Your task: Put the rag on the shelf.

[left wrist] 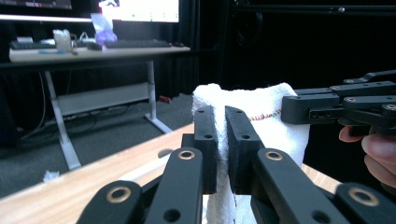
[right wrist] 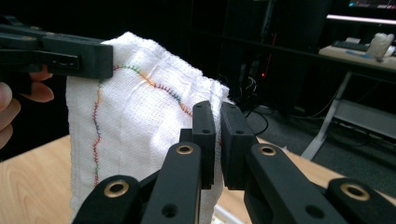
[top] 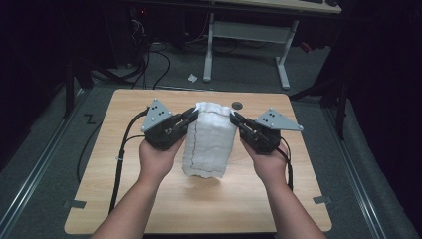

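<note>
Black fingers of the left gripper (top: 191,115) and right gripper (top: 235,118) are closed on opposite top corners of a white cloth (top: 209,142), holding it above the wooden desk (top: 149,209). Both hands tilt inward, forearms reaching from below. Soft and woven, the cloth hangs in loose folds, its edge stitched with multicoloured thread (right wrist: 97,121).

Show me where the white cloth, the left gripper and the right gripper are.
white cloth (top: 209,144): high view, middle of the hanging front.
left gripper (left wrist: 221,144): left gripper view, between its fingertips, shut on the cloth edge.
right gripper (right wrist: 217,137): right gripper view, between its fingertips.
</note>
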A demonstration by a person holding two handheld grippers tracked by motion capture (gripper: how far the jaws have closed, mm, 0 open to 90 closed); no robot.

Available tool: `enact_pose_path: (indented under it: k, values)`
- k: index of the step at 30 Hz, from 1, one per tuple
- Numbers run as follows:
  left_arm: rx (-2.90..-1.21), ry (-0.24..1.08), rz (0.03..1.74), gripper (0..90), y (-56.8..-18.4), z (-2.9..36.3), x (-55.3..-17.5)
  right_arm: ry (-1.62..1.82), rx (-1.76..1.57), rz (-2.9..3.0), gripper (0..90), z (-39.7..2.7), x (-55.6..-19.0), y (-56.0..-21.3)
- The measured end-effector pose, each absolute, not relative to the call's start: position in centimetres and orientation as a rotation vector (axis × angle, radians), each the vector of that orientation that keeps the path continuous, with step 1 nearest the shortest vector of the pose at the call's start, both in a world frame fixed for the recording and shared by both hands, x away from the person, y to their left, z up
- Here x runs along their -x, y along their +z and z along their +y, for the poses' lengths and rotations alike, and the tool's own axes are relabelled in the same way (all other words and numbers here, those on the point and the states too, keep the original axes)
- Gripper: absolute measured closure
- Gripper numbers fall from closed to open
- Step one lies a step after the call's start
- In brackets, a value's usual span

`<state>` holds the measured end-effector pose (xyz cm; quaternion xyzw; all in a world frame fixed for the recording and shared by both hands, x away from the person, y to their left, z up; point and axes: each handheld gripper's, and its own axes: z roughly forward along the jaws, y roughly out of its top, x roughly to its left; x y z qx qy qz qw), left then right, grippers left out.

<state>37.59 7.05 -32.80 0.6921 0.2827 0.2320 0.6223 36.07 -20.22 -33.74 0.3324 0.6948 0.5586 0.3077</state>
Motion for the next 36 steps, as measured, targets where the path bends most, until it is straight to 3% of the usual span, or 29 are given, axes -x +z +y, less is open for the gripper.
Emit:
enact_pose_path:
  k: [17,24,36]
  values:
    - [-1.615,0.554,0.625,84.3,-30.7,6.6,-39.9,1.511,-0.911,1.789,86.1,-21.2,-37.4,-31.4]
    - [-1.603,0.588,0.630,84.4,-29.2,6.4,-42.3,1.522,-0.944,1.756,86.1,-20.9,-40.2,-29.6]
    - [-1.646,0.592,0.672,84.4,-29.2,6.1,-47.0,1.508,-1.025,1.775,86.1,-20.8,-45.0,-29.6]
